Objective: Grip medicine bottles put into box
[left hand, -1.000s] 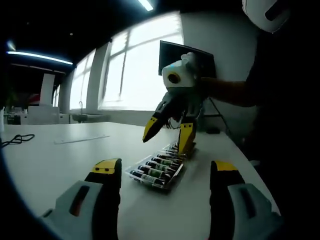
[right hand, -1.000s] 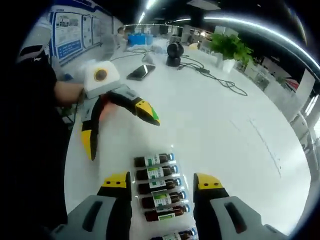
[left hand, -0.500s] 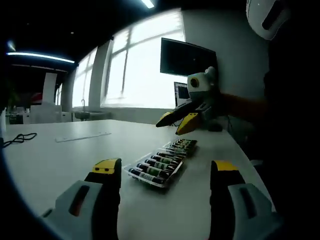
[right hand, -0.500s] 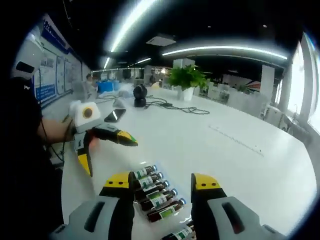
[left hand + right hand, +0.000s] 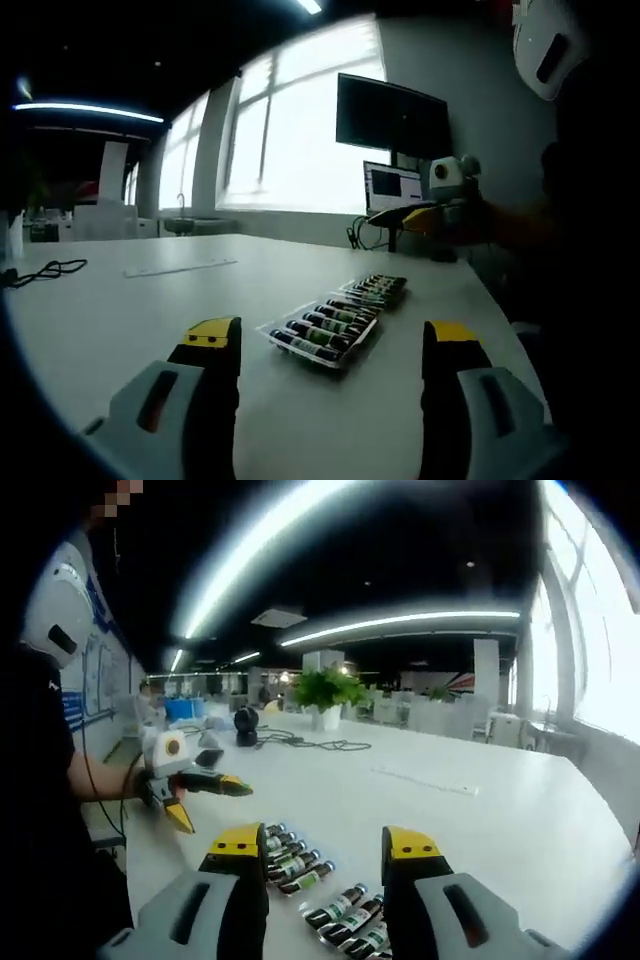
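- Medicine bottles (image 5: 322, 334), small dark-brown glass vials with green-and-white labels, are lying side by side in a clear plastic tray (image 5: 352, 352) on the glossy white table (image 5: 110, 310), between and beyond my left gripper (image 5: 325, 345)'s two yellow-tipped jaws, which are standing wide apart and holding nothing.
- In that left gripper view my right gripper (image 5: 420, 216) is now hanging off past the tray's far end; a second ago it was hovering right over the bottles, so I am backing away without a bottle.
- In the right gripper view the same bottles (image 5: 293, 865) are lying just ahead of my right gripper (image 5: 325, 848), its jaws spread and empty, while the left gripper (image 5: 195, 795) is waiting beside the row, also parted.
- I am seeing no box yet; I judge the packing has barely begun.
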Demonstrator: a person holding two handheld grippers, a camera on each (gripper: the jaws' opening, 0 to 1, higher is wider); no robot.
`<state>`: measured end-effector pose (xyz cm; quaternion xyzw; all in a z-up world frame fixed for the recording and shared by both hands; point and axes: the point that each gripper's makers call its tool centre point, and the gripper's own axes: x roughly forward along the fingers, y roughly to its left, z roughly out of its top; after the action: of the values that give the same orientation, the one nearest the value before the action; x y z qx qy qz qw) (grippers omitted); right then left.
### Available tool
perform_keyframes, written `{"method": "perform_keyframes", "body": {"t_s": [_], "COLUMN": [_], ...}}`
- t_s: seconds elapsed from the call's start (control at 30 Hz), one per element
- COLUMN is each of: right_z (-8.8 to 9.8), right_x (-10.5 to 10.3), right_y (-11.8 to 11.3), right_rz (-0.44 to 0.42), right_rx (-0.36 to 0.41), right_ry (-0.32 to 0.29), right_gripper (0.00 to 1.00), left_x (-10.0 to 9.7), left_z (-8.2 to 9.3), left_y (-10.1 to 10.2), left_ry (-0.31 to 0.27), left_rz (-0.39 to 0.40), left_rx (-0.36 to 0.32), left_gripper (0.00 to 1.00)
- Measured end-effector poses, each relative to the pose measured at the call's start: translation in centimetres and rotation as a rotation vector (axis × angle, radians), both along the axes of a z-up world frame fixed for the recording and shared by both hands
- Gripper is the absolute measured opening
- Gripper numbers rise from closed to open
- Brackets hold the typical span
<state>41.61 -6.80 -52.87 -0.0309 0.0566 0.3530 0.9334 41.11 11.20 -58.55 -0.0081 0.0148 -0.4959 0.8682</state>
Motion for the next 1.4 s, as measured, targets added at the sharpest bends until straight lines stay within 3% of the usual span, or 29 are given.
{"method": "perform_keyframes", "body": {"t_s": [0.2,0.33,0.63,0.8,0.9,1.17,1.3,1.4], "right_z": [1.0,1.1,0.0,-1.2,-2.1,-3.3,-3.5,-3.4], "right_x": [-0.7,-1.3,-2.8,-3.2,-3.2,-3.6,-3.3,-3.3], "right_y": [-2.3,-3.3,-5.9,-6.7,-7.5,-7.4,-7.7,-7.6], "right_rz": [-0.078,-0.089,-0.143,-0.153,-0.175,-0.180,-0.205,-0.198], "right_rx": [0.086,0.125,0.126,0.139,0.136,0.139,0.174,0.155], "right_ry": [-0.043,-0.030,-0.062,-0.042,-0.029,-0.001,-0.003,0.001], "right_gripper": [0.41,0.41,0.43,0.44,0.44,0.44,0.43,0.43], "left_x": [0.3,0.2,0.3,0.2,0.0,0.0,-0.3,-0.2], "left_z": [0.8,1.5,2.0,0.9,1.3,2.0,1.8,1.9], "left_y": [0.3,0.7,1.9,2.3,2.2,2.2,2.0,2.3], "left_ry": [0.005,-0.002,-0.007,0.017,0.011,-0.002,-0.024,-0.030], "left_rz": [0.025,0.037,0.090,0.106,0.108,0.134,0.136,0.146], "left_rx": [-0.039,-0.047,-0.061,-0.063,-0.076,-0.112,-0.086,-0.091], "left_gripper": [0.66,0.66,0.66,0.66,0.66,0.66,0.66,0.66]}}
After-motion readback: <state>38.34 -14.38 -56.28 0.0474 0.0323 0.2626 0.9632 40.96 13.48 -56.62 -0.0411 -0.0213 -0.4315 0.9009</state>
